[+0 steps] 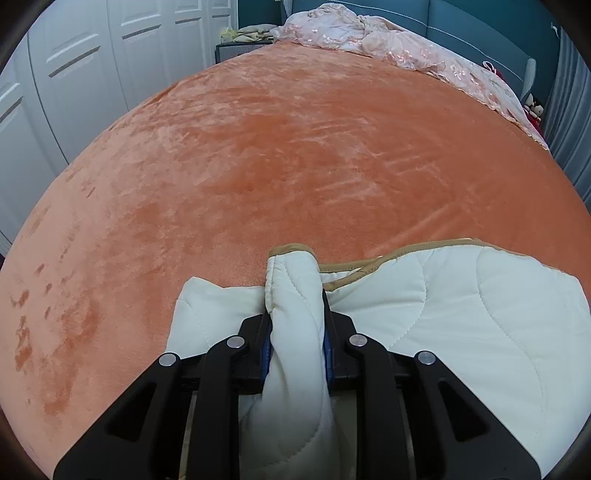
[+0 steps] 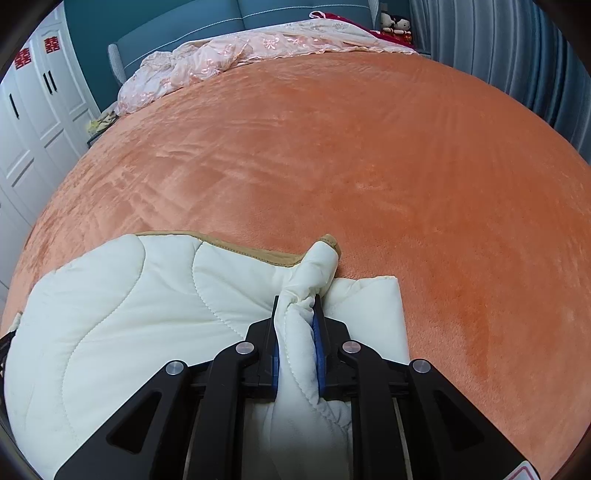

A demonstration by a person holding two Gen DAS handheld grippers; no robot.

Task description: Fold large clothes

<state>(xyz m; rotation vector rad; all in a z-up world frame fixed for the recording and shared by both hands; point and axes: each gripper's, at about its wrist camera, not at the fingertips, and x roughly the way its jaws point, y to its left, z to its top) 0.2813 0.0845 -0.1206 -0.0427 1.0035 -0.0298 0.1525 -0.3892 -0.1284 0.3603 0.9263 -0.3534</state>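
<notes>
A white quilted garment with tan trim [image 1: 443, 295] lies at the near edge of the orange bed; it also shows in the right wrist view [image 2: 129, 295]. My left gripper [image 1: 295, 306] is shut on a bunched left corner of the garment, which sticks out past the fingers. My right gripper [image 2: 297, 310] is shut on the bunched right corner. The garment stretches between the two grippers, with a folded layer underneath.
The orange plush blanket [image 1: 277, 147] covers the bed. A crumpled pink sequined cloth [image 1: 369, 37] lies at the far end against a teal headboard [image 2: 184, 33]. White wardrobe doors [image 1: 74, 74] stand at the left, grey curtains [image 2: 517, 55] at the right.
</notes>
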